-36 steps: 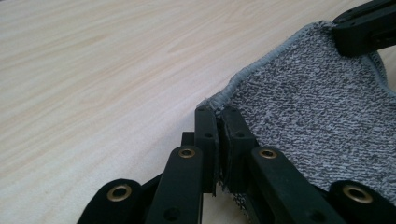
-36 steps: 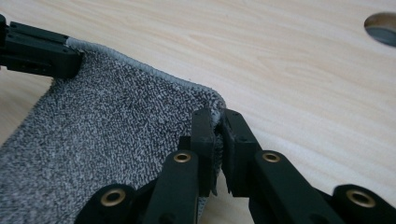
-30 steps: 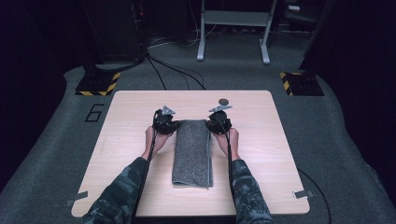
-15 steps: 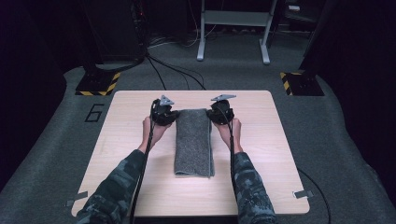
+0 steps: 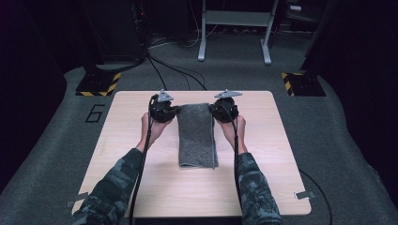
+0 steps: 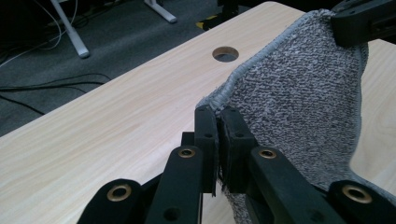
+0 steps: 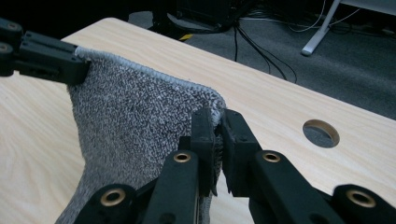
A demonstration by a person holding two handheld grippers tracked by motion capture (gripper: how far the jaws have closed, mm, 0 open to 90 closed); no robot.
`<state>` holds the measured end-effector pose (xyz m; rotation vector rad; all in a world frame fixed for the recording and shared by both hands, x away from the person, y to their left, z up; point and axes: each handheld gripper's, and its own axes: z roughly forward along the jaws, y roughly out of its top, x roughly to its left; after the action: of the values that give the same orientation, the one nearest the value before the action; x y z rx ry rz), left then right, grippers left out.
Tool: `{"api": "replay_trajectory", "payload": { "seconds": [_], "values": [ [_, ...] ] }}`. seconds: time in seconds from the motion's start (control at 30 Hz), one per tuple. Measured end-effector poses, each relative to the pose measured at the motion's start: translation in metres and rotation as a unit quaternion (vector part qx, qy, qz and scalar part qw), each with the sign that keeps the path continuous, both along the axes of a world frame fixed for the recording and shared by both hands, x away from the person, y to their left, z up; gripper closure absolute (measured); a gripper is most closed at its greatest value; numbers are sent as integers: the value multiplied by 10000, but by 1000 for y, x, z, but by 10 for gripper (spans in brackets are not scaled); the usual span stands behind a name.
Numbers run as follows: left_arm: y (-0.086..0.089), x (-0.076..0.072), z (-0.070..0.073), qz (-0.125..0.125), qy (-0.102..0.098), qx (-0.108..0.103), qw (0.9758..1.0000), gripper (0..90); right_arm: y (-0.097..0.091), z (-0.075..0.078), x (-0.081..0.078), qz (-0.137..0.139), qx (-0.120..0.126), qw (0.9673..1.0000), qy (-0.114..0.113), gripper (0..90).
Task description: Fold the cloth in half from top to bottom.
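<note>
Left tongs (image 6: 217, 116): black, jointed links with brass-coloured rivets, jaws clamped on the towel's far left corner. In the high view they (image 5: 174, 111) sit at the towel's left edge, grey three-cornered plate on top.

Right tongs (image 7: 217, 119): same make, jaws clamped on the far right corner. In the high view they (image 5: 215, 110) sit at the towel's right edge.

Towel (image 5: 196, 136): grey, coarse looped pile, speckled light and dark, stitched hem along the edge. Folded into a long narrow strip running from the tongs toward the person. Far edge raised and stretched between the two tongs; near end lying flat on the worktop. In the left gripper view the towel (image 6: 299, 98) hangs in a sagging sheet from both corners.

Worktop (image 5: 263, 154): pale wood grain, square with rounded corners, round hole (image 6: 225, 53) near the far edge.

Change from the earlier pictures: the far edge, then low on the worktop, is now lifted; both hands have risen and the near end has drawn slightly away from the person. The hole, then seen beside the right tongs, is now covered in the high view.

Surround: grey carpet, black cables (image 5: 173, 70), yellow-black striped feet (image 5: 99, 84).
</note>
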<state>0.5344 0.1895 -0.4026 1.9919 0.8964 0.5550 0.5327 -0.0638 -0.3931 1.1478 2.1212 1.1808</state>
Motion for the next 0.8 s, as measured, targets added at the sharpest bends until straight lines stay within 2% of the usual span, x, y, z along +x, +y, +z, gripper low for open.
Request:
{"api": "replay_trajectory", "payload": {
  "seconds": [0.17, 0.43, 0.67, 0.8],
  "values": [
    [-3, -5, -9, -99, 79, 24, 9999, 861, -4, -6, -11, 106, -104, 9999, -35, 839],
    [-6, -13, -19, -219, 131, 29, 9997, 861, -9, -17, -21, 152, -126, 9998, -2, 837],
    [-8, -31, -32, -401, 176, 62, 9990, 860, -11, -30, -45, 252, -131, 9996, 33, 838],
    [-7, -41, -39, -546, 309, 111, 9980, 857, -11, -38, -61, 311, -183, 9993, 26, 838]
  ]
}}
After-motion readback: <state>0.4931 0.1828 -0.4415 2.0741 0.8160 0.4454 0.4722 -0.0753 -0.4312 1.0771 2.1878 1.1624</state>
